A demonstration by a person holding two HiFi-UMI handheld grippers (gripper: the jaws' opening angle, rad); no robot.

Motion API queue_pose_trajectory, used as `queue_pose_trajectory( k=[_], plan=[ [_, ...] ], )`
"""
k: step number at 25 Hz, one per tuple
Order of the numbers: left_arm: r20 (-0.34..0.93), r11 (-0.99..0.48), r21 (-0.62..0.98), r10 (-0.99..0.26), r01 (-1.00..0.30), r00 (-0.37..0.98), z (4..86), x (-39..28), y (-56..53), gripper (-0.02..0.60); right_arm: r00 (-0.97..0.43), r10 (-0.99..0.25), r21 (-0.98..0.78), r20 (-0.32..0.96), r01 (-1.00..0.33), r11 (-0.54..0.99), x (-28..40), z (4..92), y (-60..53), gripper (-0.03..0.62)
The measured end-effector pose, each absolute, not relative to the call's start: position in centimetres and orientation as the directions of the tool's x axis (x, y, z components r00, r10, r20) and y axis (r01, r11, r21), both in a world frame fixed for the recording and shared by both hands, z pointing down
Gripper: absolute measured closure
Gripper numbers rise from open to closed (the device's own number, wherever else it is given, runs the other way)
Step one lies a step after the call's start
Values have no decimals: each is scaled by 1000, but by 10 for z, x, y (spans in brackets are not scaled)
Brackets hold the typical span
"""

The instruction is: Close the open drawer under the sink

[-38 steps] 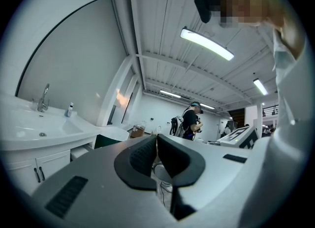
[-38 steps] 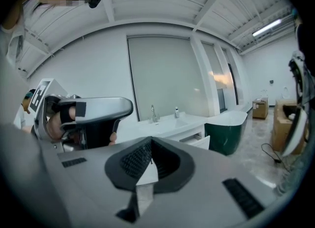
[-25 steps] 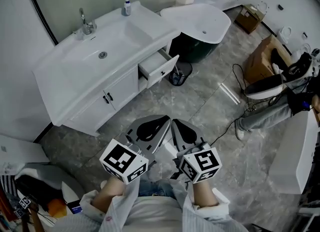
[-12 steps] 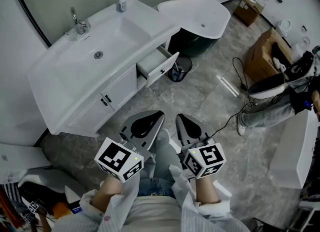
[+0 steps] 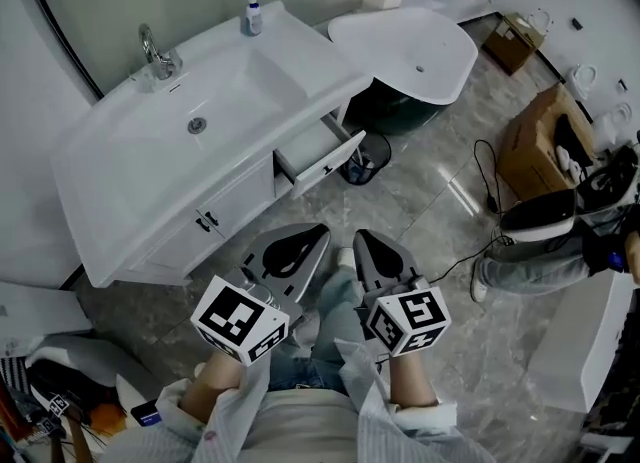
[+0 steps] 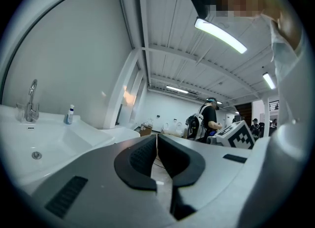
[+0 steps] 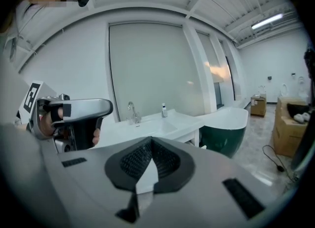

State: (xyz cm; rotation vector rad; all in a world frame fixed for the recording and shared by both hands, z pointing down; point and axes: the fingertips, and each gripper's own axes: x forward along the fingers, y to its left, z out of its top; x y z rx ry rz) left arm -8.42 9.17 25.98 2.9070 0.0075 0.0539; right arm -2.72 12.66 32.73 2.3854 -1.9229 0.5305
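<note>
Approach step; open drawer (image 5: 322,158) under sink (image 5: 150,146) untouched.
Left gripper (image 5: 312,237), right gripper (image 5: 362,241) both closed, empty; next likely needs reaching in, pushing drawer front.

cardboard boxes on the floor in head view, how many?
2: a small box at top right; a larger open box below it, toward the right edge. Others may be hidden or out of frame.

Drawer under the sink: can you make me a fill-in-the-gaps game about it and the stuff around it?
The drawer under the sink is ____.
The jaws of the left gripper and the right gripper are ____, with nothing between them.
The bathtub beside the sink is white on top and dark ____ on its side.
Missing words: open; shut; green.
</note>
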Motion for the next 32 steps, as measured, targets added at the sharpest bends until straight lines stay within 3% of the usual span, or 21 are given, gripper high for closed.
queue_pose_trajectory(
  k=[21,32],
  plan=[
    [69,-932,225,-277,-285,958,254,119,-11,558,-145,-939,-173,311,-980,94,164,316,3,585],
    [102,-860,225,-446,-458,889,267,149,-40,558,-300,-894,-185,333,-950,250,202,326,-31,585]
  ],
)
